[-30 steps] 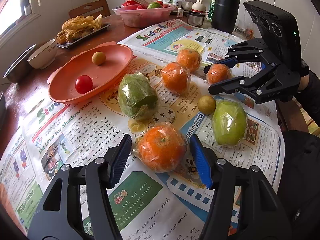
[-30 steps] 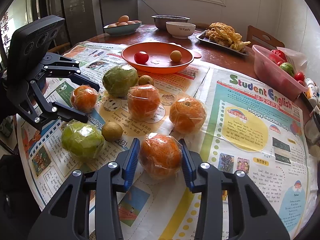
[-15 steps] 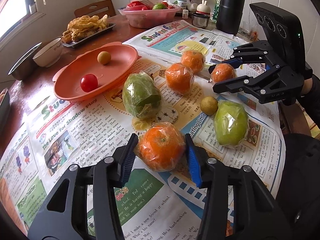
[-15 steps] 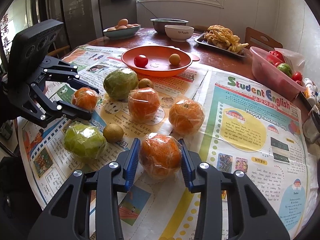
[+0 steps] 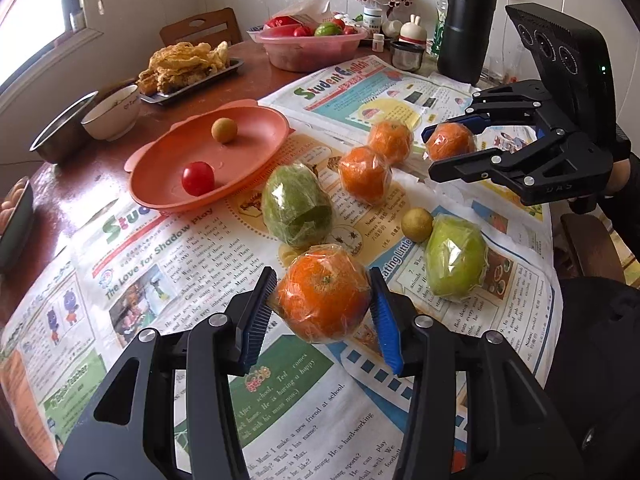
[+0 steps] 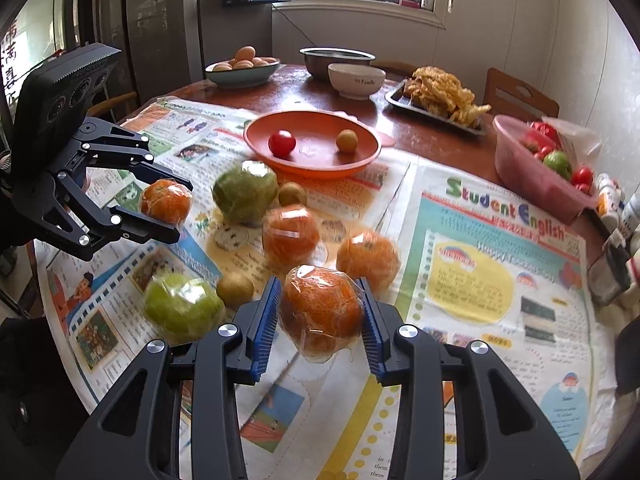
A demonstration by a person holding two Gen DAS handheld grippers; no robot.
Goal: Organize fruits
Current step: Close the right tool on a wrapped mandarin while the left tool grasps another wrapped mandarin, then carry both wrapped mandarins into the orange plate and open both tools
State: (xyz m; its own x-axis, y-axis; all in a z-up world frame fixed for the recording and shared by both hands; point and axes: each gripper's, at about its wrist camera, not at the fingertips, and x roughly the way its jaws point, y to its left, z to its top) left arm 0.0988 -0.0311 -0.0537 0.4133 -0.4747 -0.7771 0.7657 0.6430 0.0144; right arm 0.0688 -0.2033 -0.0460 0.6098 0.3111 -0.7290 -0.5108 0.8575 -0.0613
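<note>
My left gripper (image 5: pixel 323 307) is shut on a plastic-wrapped orange (image 5: pixel 323 292) and holds it above the newspaper. It also shows in the right wrist view (image 6: pixel 176 208). My right gripper (image 6: pixel 320 312) is shut on another wrapped orange (image 6: pixel 320 308), lifted off the paper; it shows in the left wrist view (image 5: pixel 434 152) with its orange (image 5: pixel 450 142). Two more wrapped oranges (image 5: pixel 364 174) (image 5: pixel 390 141), two wrapped green fruits (image 5: pixel 296 206) (image 5: pixel 456 258) and a small brown fruit (image 5: pixel 417 224) lie on the newspaper. An orange plate (image 5: pixel 168 188) holds a red tomato (image 5: pixel 197 178) and a small yellow fruit (image 5: pixel 224 130).
A pink basin of vegetables (image 5: pixel 312 48), a tray of fried food (image 5: pixel 188 68), a white bowl (image 5: pixel 114 112), a steel bowl (image 5: pixel 60 128) and a black flask (image 5: pixel 466 20) stand at the back. A bowl of eggs (image 6: pixel 242 68) is far left.
My left gripper closed on the orange and raised it. My right gripper lifted its orange off the newspaper. Both views moved up and slightly back.
</note>
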